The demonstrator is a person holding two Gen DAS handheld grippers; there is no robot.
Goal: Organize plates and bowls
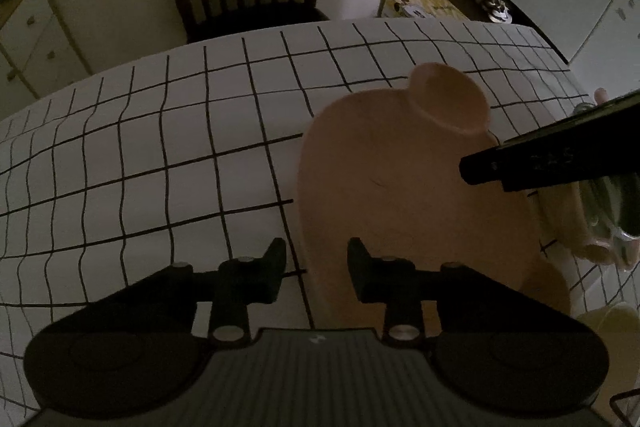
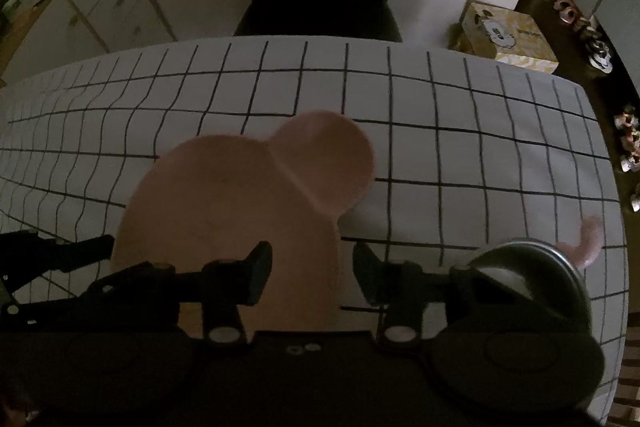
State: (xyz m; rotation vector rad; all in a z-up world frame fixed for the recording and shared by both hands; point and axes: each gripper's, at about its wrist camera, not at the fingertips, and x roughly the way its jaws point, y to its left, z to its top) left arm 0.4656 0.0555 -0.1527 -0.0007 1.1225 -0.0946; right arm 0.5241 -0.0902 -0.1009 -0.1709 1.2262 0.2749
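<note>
Just ahead of the left claw (image 1: 316, 263) lies the pink mouse-shaped plate (image 1: 400, 187) on the checked tablecloth (image 1: 140, 147); both claws are open and hold nothing; the right claw (image 2: 312, 267) hangs over the plate's edge; next, I think, one must close on its rim.

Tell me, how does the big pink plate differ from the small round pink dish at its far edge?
The pink plate is far wider than the small round dish. The plate looks nearly flat; the dish has a raised rim. The plate lies between both open grippers' fingers; the dish sits beyond them, at the plate's far right edge. Both share the same pale pink color and rest on the checked tablecloth.
</note>
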